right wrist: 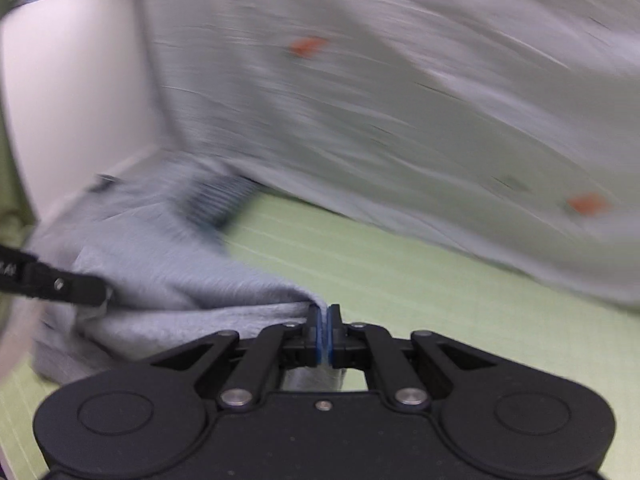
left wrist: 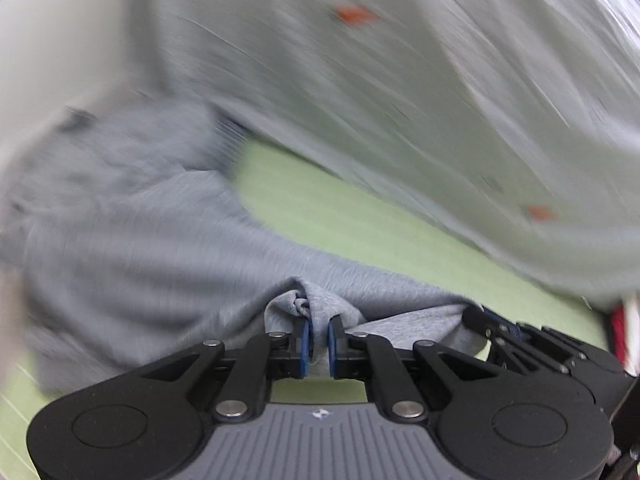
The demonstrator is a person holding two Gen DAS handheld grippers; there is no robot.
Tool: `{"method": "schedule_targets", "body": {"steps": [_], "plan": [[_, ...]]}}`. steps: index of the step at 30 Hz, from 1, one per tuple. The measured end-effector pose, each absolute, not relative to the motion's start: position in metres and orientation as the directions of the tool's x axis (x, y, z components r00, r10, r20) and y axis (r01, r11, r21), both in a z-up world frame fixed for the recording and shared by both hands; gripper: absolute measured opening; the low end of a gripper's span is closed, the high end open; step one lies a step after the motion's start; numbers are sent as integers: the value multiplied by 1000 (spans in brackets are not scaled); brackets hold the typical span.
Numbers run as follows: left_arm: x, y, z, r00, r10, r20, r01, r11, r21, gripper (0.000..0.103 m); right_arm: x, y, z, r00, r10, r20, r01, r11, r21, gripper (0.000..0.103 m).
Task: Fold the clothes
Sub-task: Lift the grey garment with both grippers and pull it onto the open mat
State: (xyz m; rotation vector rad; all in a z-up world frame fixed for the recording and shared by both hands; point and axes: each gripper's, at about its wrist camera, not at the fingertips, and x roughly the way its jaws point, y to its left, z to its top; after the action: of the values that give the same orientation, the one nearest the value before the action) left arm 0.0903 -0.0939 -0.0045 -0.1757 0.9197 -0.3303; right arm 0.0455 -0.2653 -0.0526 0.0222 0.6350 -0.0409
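Grey garment (left wrist: 132, 240) is gripped along one edge by left claw (left wrist: 318, 336) and right claw (right wrist: 323, 334), both clenched on cloth; fold is judged underway, flat laying on green mat (right wrist: 380, 264) required next.

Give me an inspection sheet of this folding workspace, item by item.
Surface: green mat, faint stripes, partly covered by cloth.
Job's things: grey garment, bunched, one edge lifted by both grippers.
Clutter: pale patterned fabric with orange marks behind; blurred.
Grippers: left gripper jaws shut on a fold of the grey garment; right gripper jaws shut on its edge.
Cables: nothing seen.
Surroundings: pale wall or panel at left; red and white object at right edge, unclear.
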Motion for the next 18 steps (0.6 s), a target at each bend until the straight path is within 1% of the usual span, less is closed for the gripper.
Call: {"method": "schedule_targets", "body": {"steps": [5,7,8,10,14,18], "plan": [[33,-198,-26,419,-461,-782,352,877,-328,11,-33,-368,-69,748,-198,-633,227,973,-36,2],[12,-235,-29,374,-492,-786,400,850,-343,15,-65,-412,-71,722,-261,-641,305,951,-43,2],[1,-249,-29,363,-500,-786,418,842,-342,16,-78,-433,-71,707,-294,-643,345,937,-50,2],[-16,-270,-28,365,-496,-788,445,836,-320,16,-107,-473,-71,673,-365,-643,424,903,-69,2],[-30,-283,-27,400,-448,-800,420,865,-274,28,-148,-543,-73,586,-490,-645,570,815,-101,3],[-23,-274,-29,434,-364,-825,333,915,-228,33,-175,-580,-76,551,-502,-667,630,774,-61,4]]}}
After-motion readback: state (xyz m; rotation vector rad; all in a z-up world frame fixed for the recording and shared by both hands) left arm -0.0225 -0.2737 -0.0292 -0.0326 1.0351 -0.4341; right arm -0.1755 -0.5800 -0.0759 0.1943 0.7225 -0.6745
